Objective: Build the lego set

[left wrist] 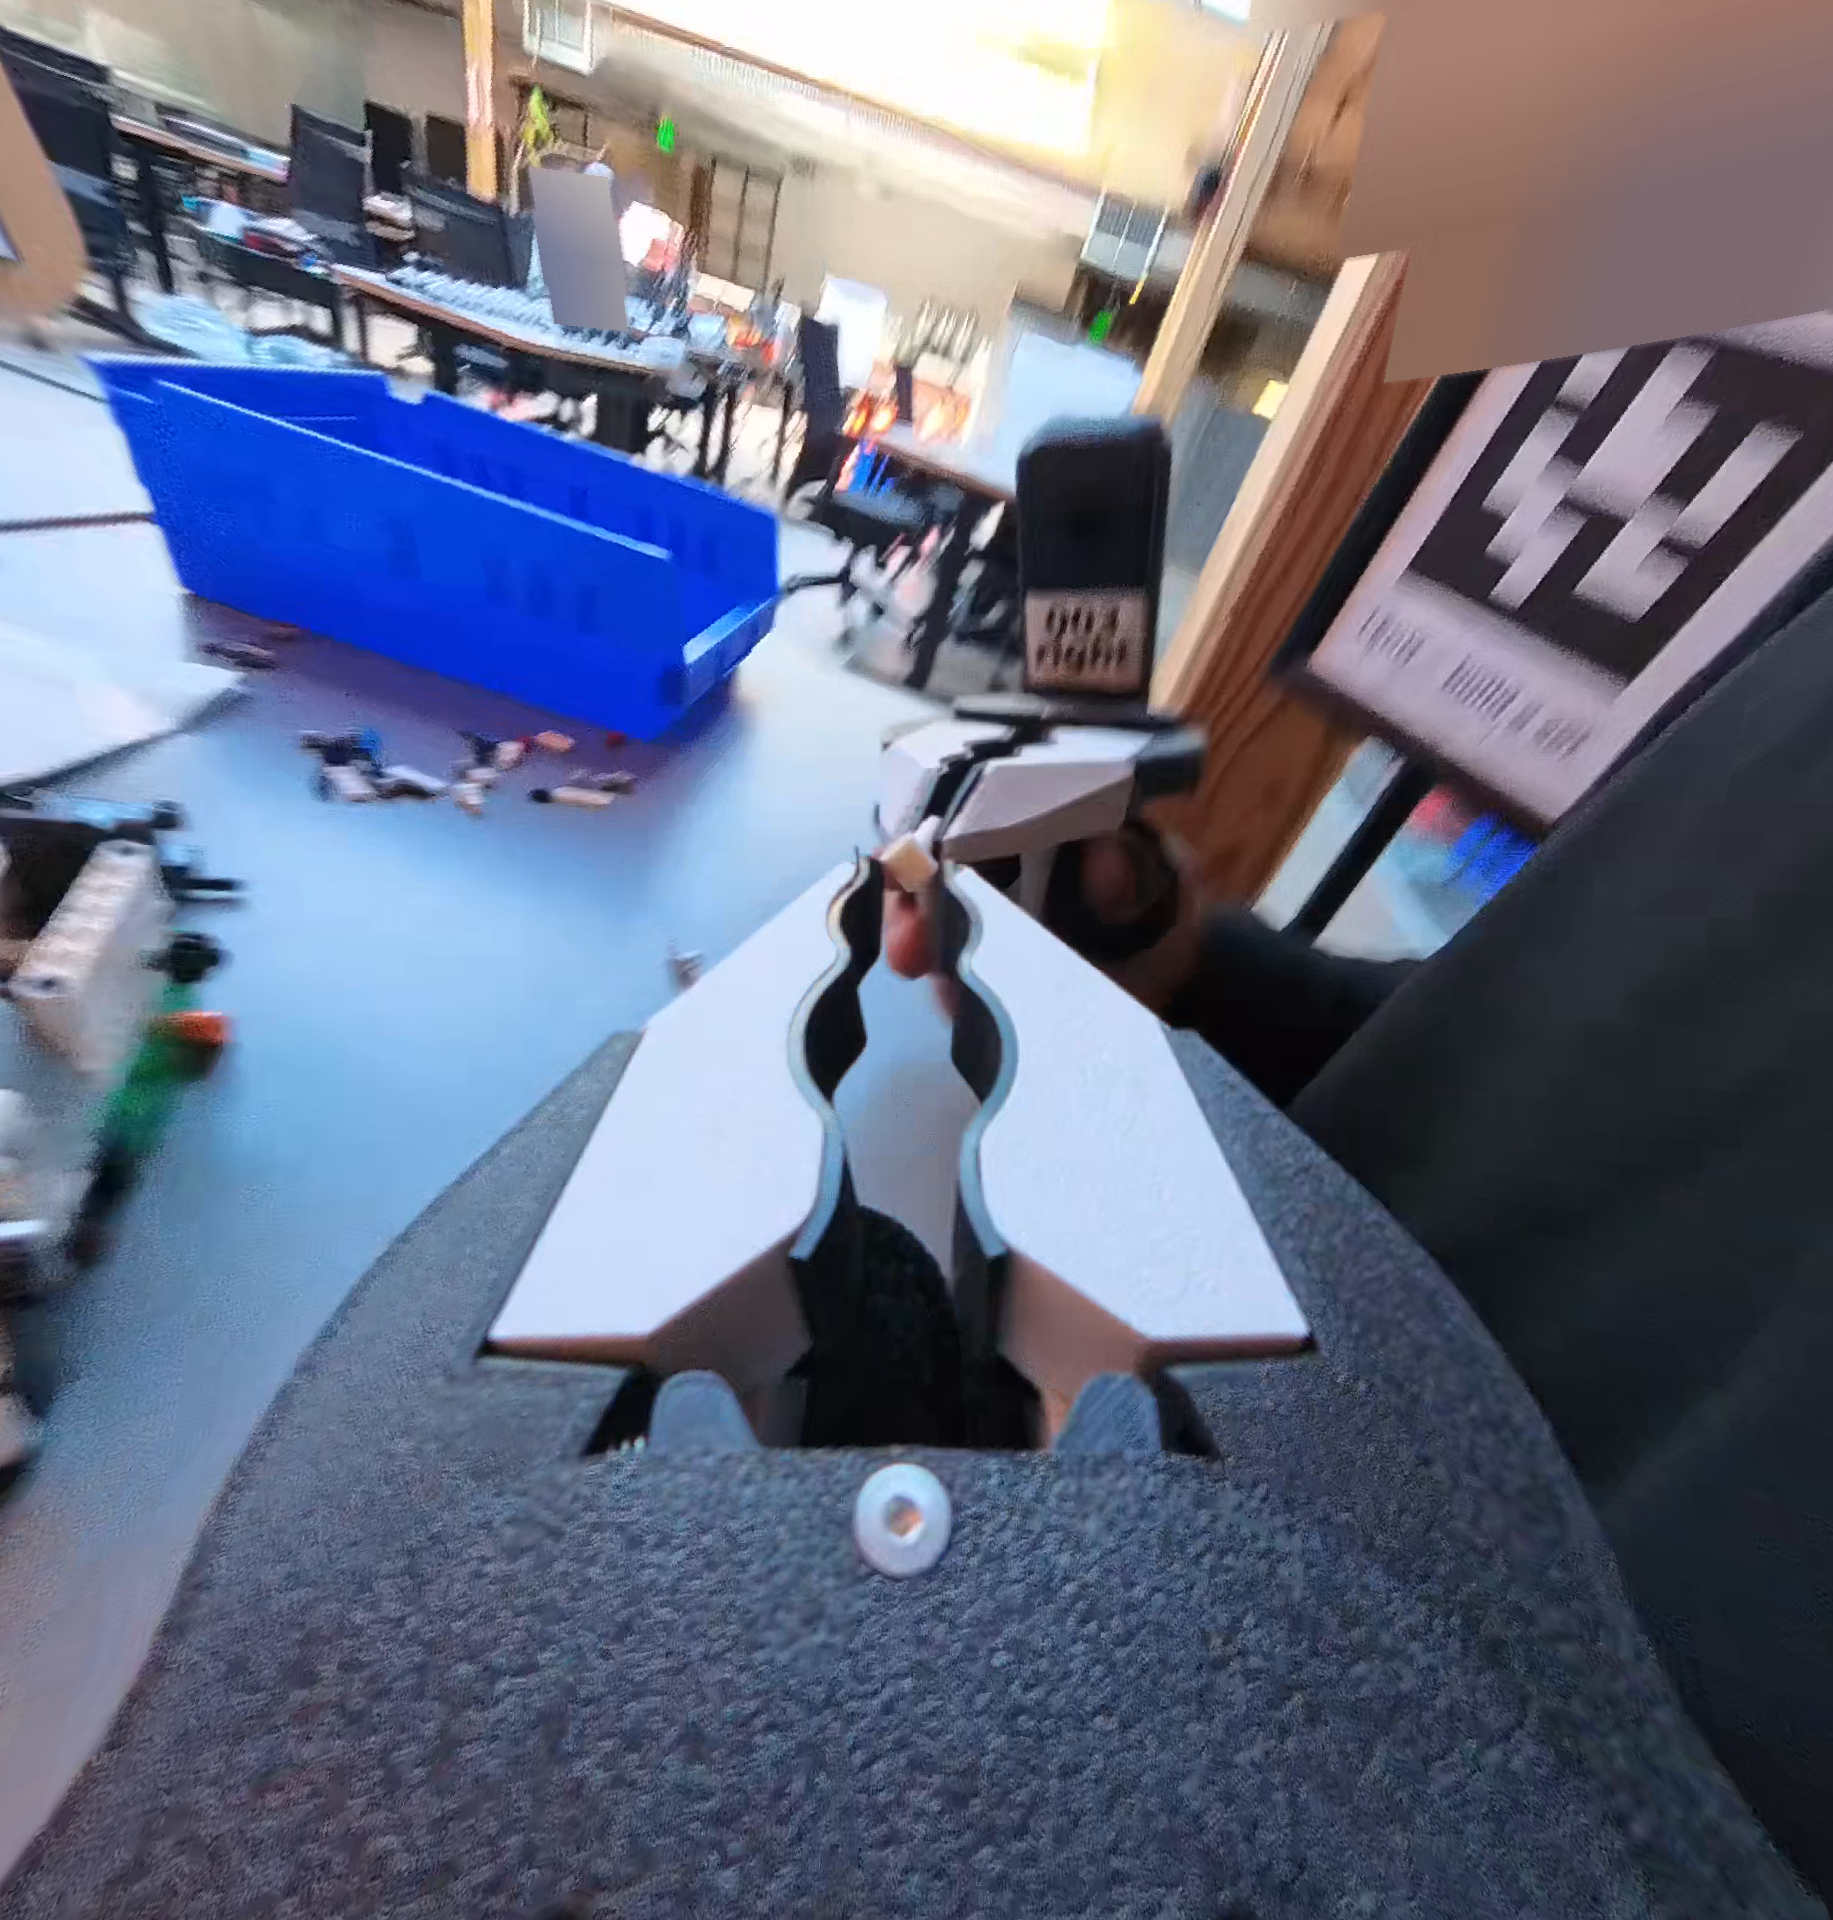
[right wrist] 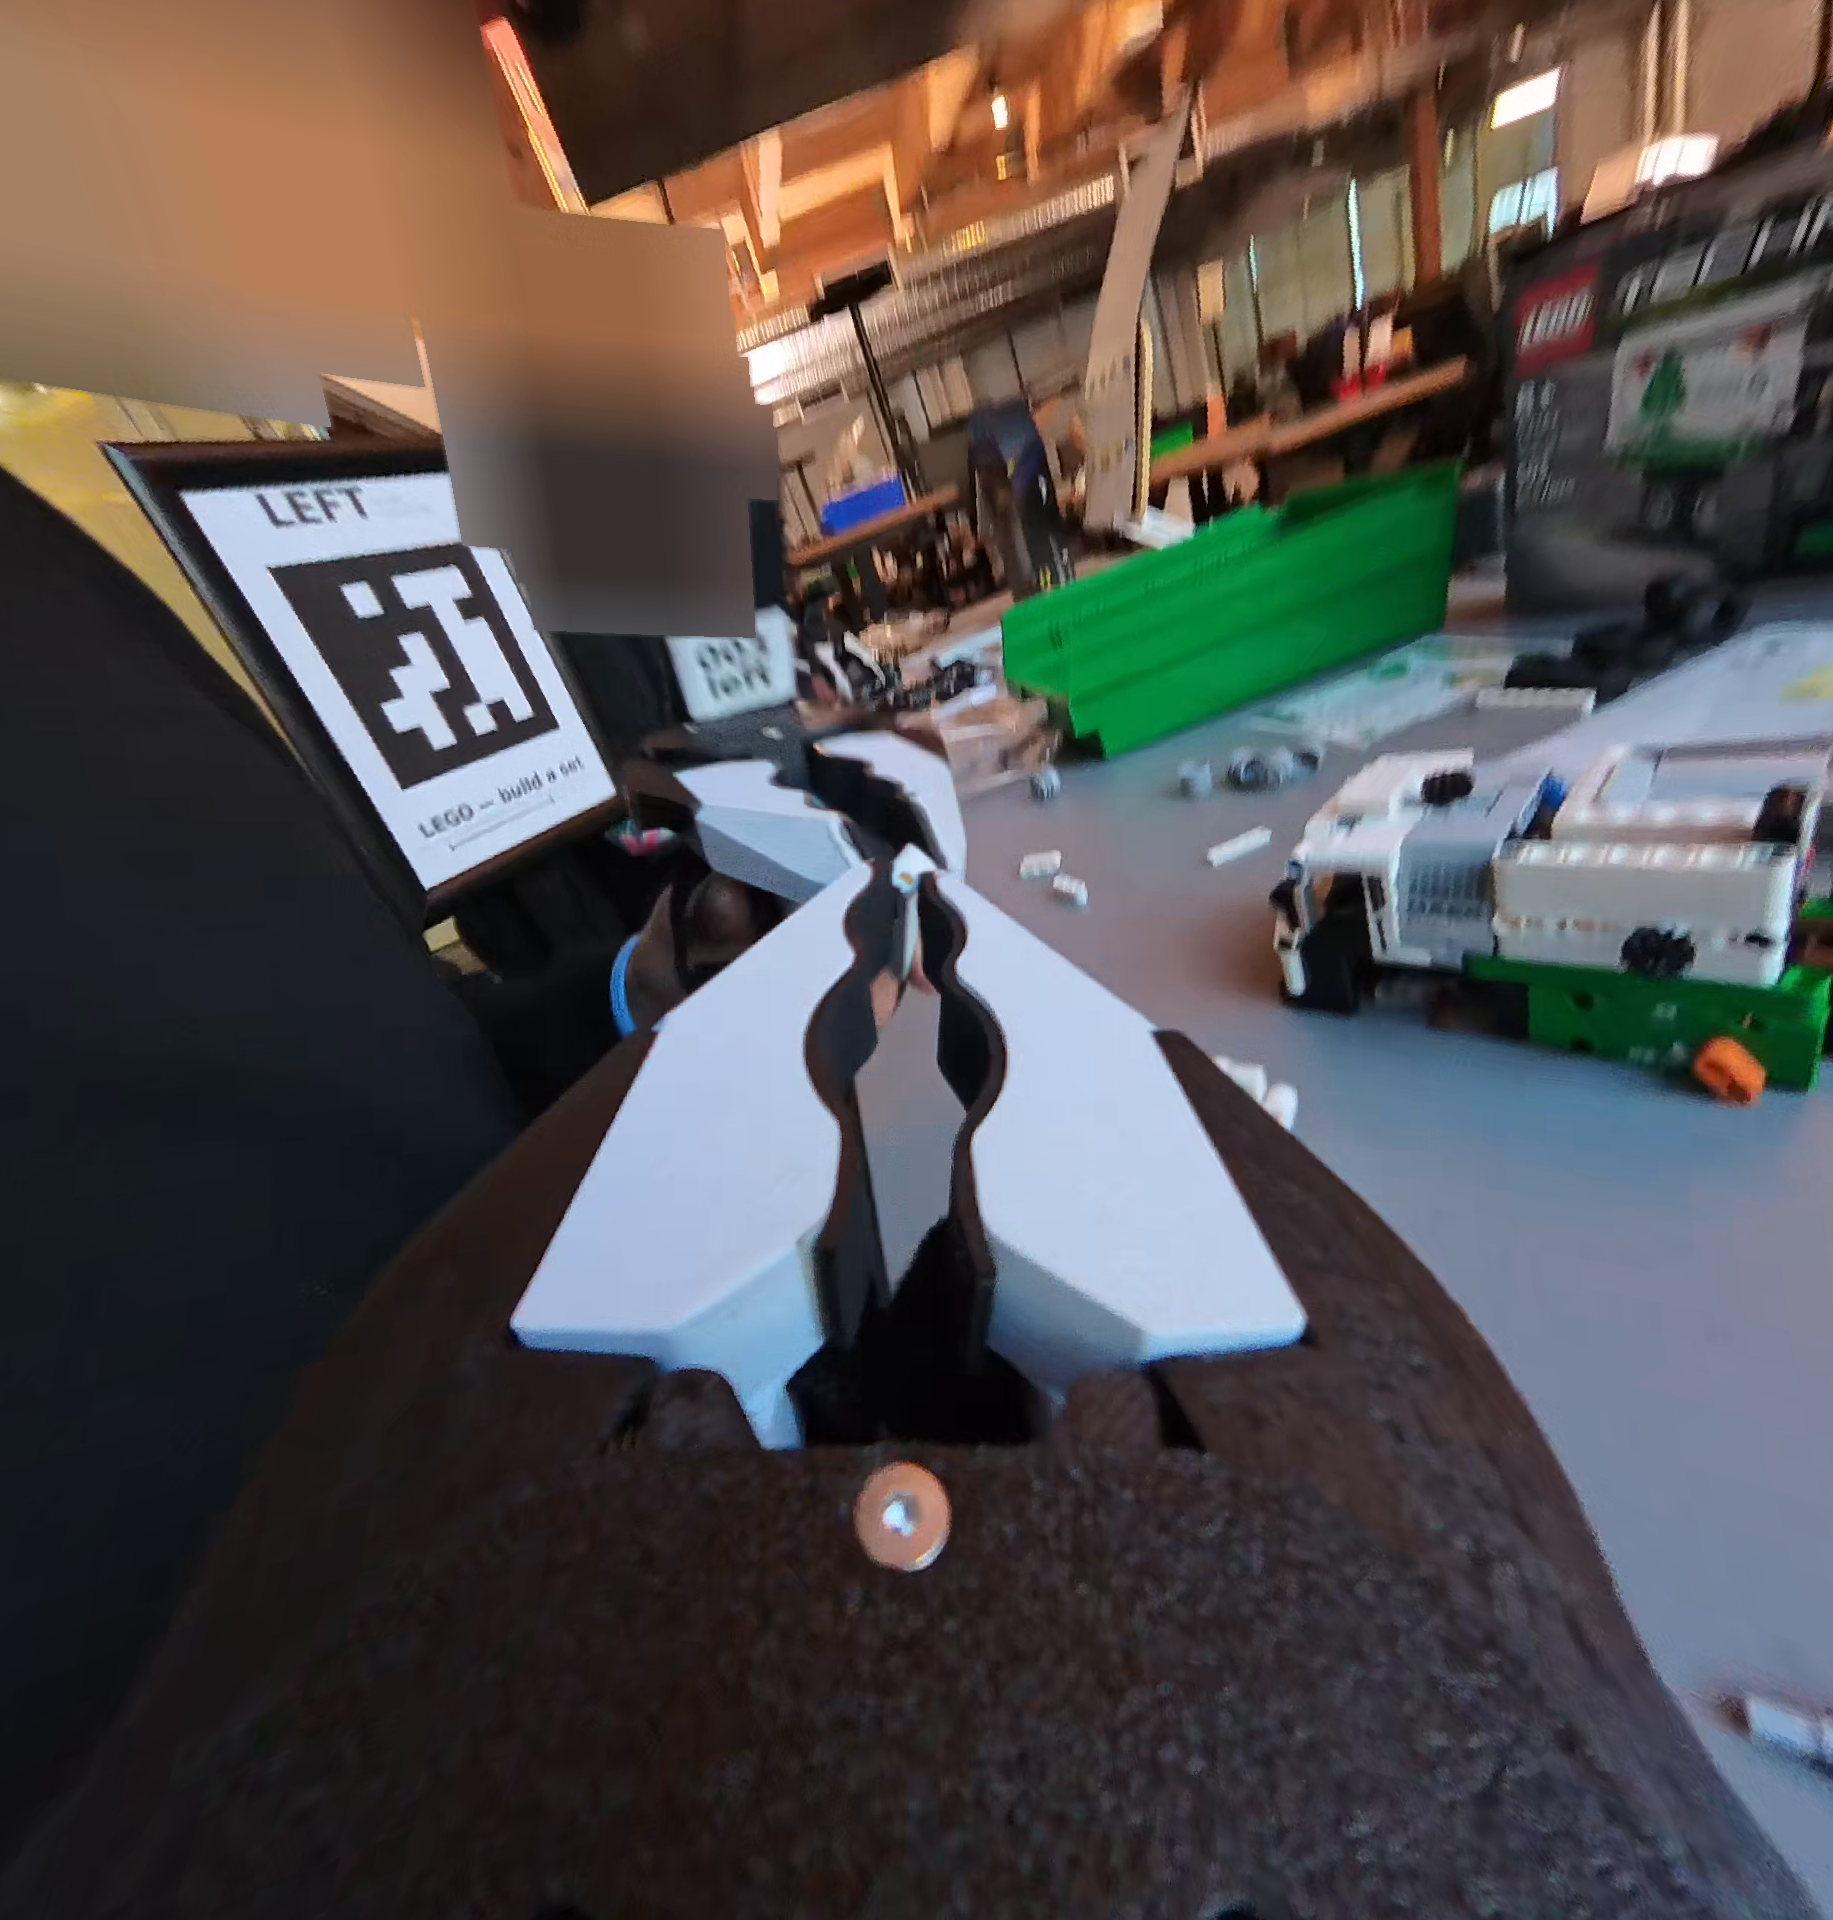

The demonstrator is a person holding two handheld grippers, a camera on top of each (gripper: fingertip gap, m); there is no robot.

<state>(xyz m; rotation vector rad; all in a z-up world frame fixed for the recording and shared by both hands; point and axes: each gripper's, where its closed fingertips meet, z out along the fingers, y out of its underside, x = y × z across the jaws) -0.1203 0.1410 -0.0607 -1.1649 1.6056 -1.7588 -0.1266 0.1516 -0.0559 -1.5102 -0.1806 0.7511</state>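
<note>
left gripper (left wrist: 907,883) meets the right gripper (right wrist: 904,878) tip to tip above the table (right wrist: 1411,1299), both narrowed onto one small tan lego piece (left wrist: 909,860). farther right the half-built white and green lego truck (right wrist: 1556,925) stands, a green bin (right wrist: 1234,613) behind it.

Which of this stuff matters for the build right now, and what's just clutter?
In play:
- small piece pinched between both grippers' tips, left gripper, right gripper
- truck, part-built
- loose bricks
- instruction sheets

Lying about:
- blue bin
- green bin
- set box
- marker board
- background desks
</note>
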